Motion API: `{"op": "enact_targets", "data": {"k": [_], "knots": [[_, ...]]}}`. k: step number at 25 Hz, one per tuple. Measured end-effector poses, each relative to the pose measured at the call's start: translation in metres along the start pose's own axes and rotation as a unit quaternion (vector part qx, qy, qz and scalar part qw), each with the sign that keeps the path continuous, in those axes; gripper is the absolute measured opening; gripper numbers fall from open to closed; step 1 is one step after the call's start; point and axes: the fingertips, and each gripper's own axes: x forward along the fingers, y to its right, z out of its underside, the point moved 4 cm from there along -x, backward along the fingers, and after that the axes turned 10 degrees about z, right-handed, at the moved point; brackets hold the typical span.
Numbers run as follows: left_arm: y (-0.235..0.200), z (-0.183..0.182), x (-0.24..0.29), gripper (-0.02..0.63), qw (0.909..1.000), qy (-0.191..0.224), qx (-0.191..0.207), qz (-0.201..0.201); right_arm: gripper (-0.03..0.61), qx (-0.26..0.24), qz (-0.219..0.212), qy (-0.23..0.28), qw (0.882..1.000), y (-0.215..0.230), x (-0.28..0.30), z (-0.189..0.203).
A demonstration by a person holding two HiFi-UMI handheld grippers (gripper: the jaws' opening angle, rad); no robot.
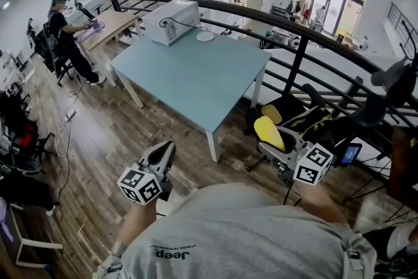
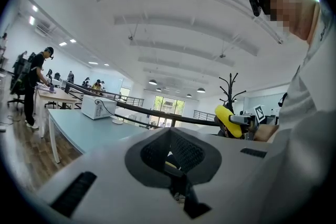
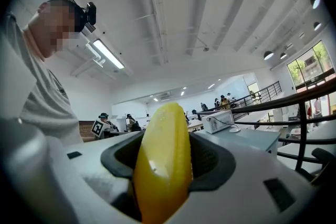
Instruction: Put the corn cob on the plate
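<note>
The yellow corn cob sticks out of my right gripper, whose jaws are shut on it; it fills the middle of the right gripper view. In the left gripper view the corn cob shows at the right. My left gripper is held low at the left, its jaws together with nothing in them. The small white plate lies at the far edge of the light blue table, well ahead of both grippers.
A white microwave stands on the table next to the plate. A black railing curves behind the table. A black and yellow chair stands at the right. A person works at a desk far left.
</note>
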Motion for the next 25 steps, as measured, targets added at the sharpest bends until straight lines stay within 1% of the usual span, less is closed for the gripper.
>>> {"op": "enact_targets", "data": {"k": [3,6,9,13,16,19,22,25], "knots": [[-0.019,0.005,0.012,0.017,1.0000,0.000,-0.006,0.004,0.256,0.003,0.002,0.000,1.000,0.011,0.015,0.003],[-0.049,0.003,0.031,0.017,0.9998,-0.001,-0.011,0.016,0.256,0.003,0.010,-0.003,1.000,0.024,0.041,0.001],[-0.089,-0.002,0.055,0.017,0.9993,0.001,-0.016,0.033,0.256,0.001,0.024,-0.004,1.000,0.043,0.071,-0.003],[-0.156,-0.010,0.093,0.017,0.9978,0.006,-0.014,0.065,0.256,-0.004,0.052,0.009,0.999,0.071,0.122,-0.011],[-0.208,-0.028,0.121,0.017,0.9956,0.007,-0.013,0.092,0.255,0.005,0.076,0.020,0.997,0.088,0.164,-0.022],[-0.257,-0.053,0.146,0.017,0.9934,0.007,-0.001,0.114,0.255,0.004,0.093,0.023,0.995,0.104,0.209,-0.036],[-0.303,-0.071,0.162,0.017,0.9922,0.005,0.008,0.125,0.256,0.010,0.110,0.031,0.993,0.120,0.247,-0.047],[-0.338,-0.081,0.183,0.017,0.9912,0.002,0.003,0.132,0.255,0.013,0.123,0.029,0.992,0.136,0.275,-0.054]]}}
